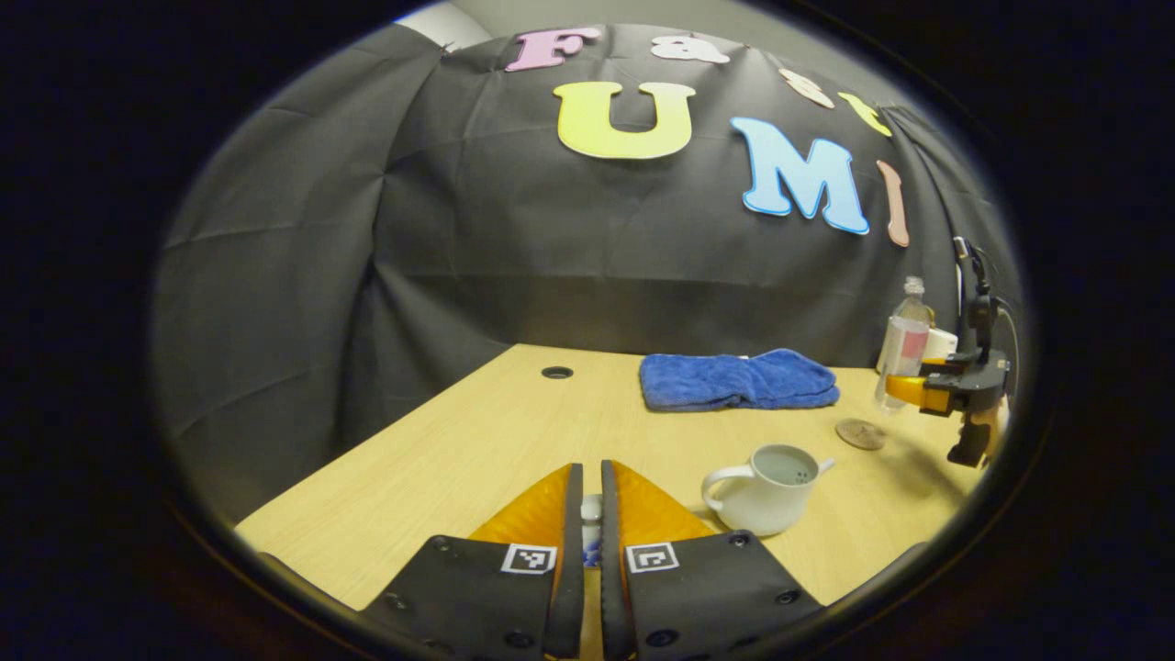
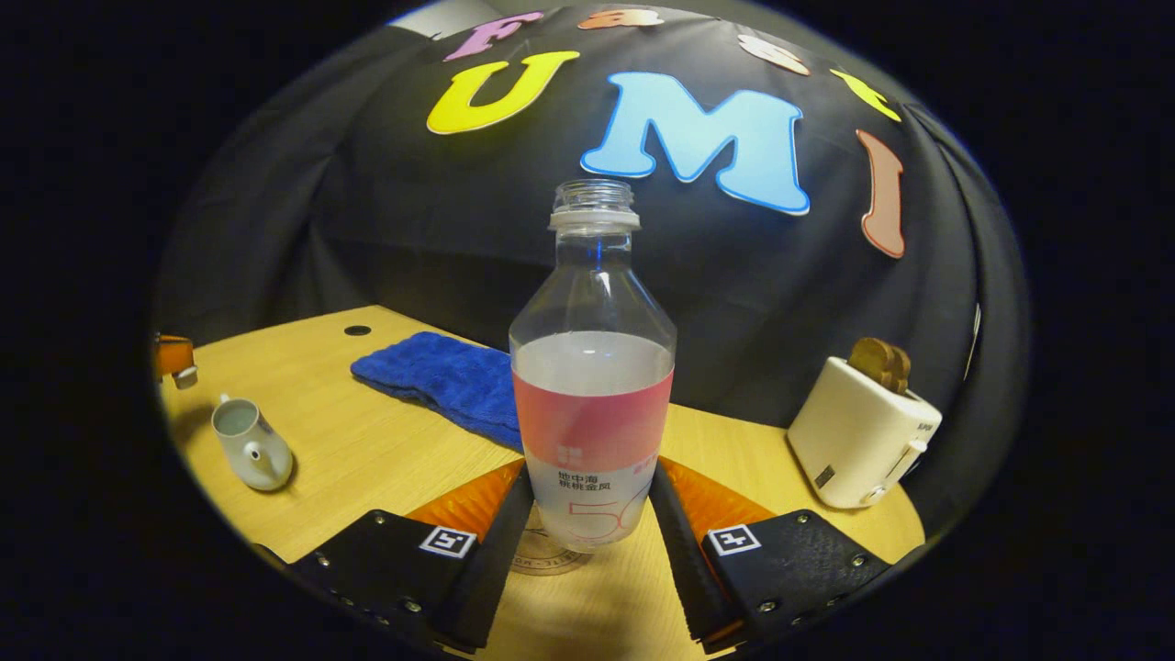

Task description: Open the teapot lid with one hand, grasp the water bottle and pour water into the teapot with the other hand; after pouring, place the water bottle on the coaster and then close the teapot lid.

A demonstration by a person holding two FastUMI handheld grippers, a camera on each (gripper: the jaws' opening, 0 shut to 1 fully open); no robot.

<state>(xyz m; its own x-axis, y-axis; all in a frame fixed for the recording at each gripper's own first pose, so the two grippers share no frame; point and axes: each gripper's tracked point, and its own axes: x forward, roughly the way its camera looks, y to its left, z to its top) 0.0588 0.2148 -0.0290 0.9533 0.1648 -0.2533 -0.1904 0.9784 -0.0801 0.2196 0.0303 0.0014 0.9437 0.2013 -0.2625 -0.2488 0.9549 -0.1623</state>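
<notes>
Between the left gripper's [image 1: 591, 514] nearly closed jaws, a half-hidden lid [image 1: 591, 510]; right gripper [image 2: 587, 514] clasps the bottle [image 2: 592, 367].

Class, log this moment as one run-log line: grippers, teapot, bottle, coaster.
left gripper: shut on teapot lid | teapot: open, upright | right gripper: shut on water bottle, upright, uncapped | coaster: below bottle, contact unclear

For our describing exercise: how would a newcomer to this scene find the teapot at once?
Start at the wooden table and find the folded blue towel near the back wall. In front of it stands the teapot, small, white and lidless, with a loop handle and short spout, unlike the tall clear water bottle.
</notes>
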